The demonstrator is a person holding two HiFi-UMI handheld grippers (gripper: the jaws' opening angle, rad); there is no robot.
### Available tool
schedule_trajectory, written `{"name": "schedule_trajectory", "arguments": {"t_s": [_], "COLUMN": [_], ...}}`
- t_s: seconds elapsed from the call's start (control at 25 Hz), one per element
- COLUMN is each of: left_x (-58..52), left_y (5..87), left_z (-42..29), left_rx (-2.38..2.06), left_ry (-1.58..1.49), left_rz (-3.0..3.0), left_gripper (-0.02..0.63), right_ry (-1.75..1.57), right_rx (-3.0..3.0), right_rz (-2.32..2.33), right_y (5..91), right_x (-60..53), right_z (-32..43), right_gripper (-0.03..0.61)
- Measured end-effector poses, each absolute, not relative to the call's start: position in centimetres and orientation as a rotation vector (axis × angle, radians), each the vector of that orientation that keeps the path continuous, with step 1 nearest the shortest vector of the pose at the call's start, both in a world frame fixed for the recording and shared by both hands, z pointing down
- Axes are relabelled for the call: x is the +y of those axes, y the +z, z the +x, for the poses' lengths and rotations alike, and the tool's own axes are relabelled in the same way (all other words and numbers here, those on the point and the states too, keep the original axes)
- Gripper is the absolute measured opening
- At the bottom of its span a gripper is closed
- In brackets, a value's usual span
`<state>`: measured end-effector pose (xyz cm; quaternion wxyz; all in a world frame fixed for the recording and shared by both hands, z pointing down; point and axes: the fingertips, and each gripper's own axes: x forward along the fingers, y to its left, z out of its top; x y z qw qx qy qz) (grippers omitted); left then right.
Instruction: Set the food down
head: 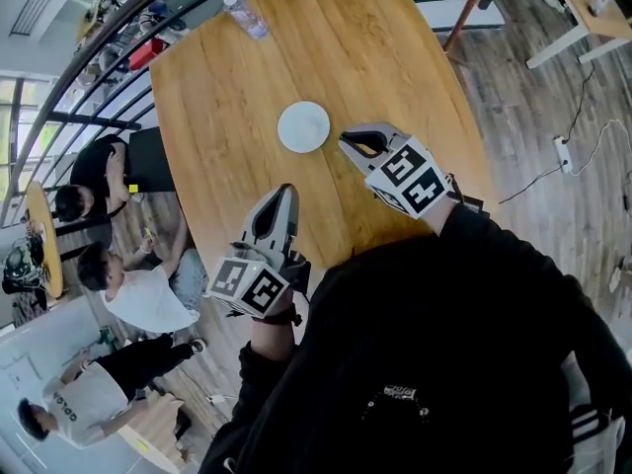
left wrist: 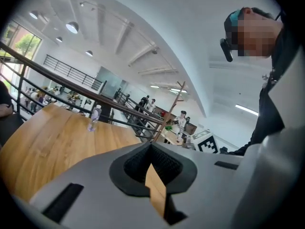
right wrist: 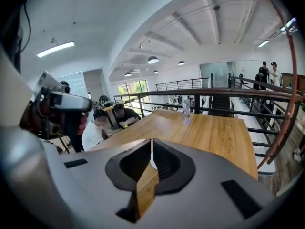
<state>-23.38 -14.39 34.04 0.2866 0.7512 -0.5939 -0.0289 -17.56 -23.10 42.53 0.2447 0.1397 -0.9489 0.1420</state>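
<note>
Across most of the head view spreads a wooden table (head: 395, 67), and the white plate (head: 303, 126) at its middle serves as the landmark. The right gripper (head: 348, 139) has its tip just beside the plate's right edge; its jaws are pressed together with only a thin slit between them, and nothing is clamped there. The left gripper (head: 286, 190) hangs nearer the person than the plate, apart from it, jaws likewise together and empty. A clear plastic bottle (head: 245, 15) stands well beyond the plate, near the table's far edge.

No food shows in any view: the plate's face looks bare and neither gripper carries anything, so I cannot say where the food is or what kind it is. Its weight and softness cannot be judged. The plate itself looks stiff, smooth and probably slippery, likely light but breakable. If it must be moved, the rim is the sensible hold, since the flat centre gives the jaws nothing to close on.
</note>
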Motion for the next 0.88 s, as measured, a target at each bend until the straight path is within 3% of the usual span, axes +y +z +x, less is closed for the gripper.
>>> {"name": "schedule_trajectory", "arguments": {"t_s": [0.48,0.88], "left_x": [-17.6,-17.9], "left_y": [30.1,32.8], "left_z": [-17.3,-14.3], "left_rx": [-1.32,-1.368], "left_ry": [-0.003,-0.031], "left_rz": [2.318,2.305], "left_gripper": [-0.002,-0.002], "right_ry": [0.372,0.211], "right_rx": [-2.825,-2.85], "right_rz": [0.501,0.351], "right_y": [27.6,28.6], "right_x": [-17.0,-16.5], "right_z": [-11.8,-11.1], "right_gripper": [0.019,0.018]}}
